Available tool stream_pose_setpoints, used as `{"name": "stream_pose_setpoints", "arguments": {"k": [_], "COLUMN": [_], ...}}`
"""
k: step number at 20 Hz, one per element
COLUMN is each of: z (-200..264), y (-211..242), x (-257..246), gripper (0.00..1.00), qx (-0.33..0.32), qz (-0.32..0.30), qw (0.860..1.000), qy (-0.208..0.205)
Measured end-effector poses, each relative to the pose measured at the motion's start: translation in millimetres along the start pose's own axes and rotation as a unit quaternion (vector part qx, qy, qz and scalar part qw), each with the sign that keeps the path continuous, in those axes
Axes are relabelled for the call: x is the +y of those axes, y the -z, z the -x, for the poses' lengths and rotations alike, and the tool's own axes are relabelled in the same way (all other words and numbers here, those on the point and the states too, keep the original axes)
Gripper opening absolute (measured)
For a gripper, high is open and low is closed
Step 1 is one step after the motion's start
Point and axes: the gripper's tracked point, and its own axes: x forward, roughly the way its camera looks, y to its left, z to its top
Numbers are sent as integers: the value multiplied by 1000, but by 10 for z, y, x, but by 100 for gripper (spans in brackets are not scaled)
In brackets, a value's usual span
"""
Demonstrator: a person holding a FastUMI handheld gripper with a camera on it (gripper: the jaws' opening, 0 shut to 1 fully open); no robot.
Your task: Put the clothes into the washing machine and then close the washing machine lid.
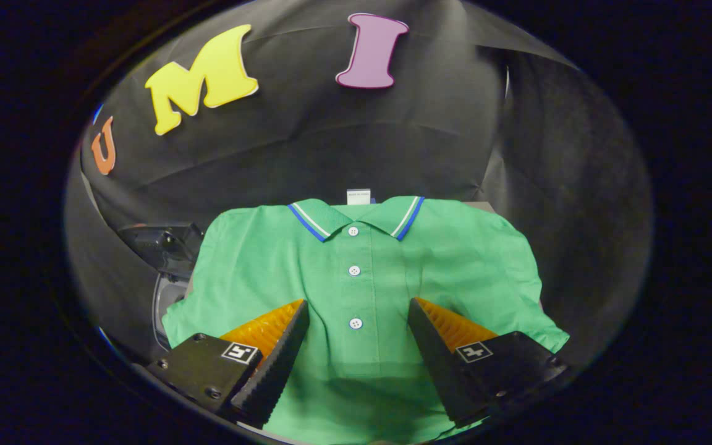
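A green polo shirt (356, 272) lies spread flat just ahead of and under my fingers, its blue-and-white trimmed collar pointing away from me and its button placket running down between them. My gripper (357, 309) hovers open over the shirt's lower middle, one finger on each side of the placket, with no cloth pinched between them. To the left of the shirt, partly hidden by its sleeve, part of the washing machine (167, 259) shows as a dark shape with a pale rim.
The black cloth wall (331, 142) rises close behind the shirt and wraps round to the right. A small white tag (358, 196) sticks up behind the collar.
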Motion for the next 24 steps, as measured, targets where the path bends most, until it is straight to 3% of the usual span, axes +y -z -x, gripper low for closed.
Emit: {"name": "stream_pose_setpoints", "arguments": {"k": [5, 8, 12, 13, 14, 15, 18, 24], "z": [-10, 25, 9, -13, 22, 27, 63, 534], "y": [12, -18, 19, 15, 28, 14, 48, -60], "x": [29, 18, 21, 34, 36, 30, 72, 193], "gripper": [97, 82, 39, 33, 18, 14, 8, 7], "qx": [-1, -4, -16, -23, -30, -35, -46, -98], "qz": [8, 15, 6, -2, -3, -4, -17, -54], "qw": [1000, 1000, 1000, 1000, 999, 999, 998, 991], "qy": [-11, -16, -17, -18, -20, -22, -33, -70]}}
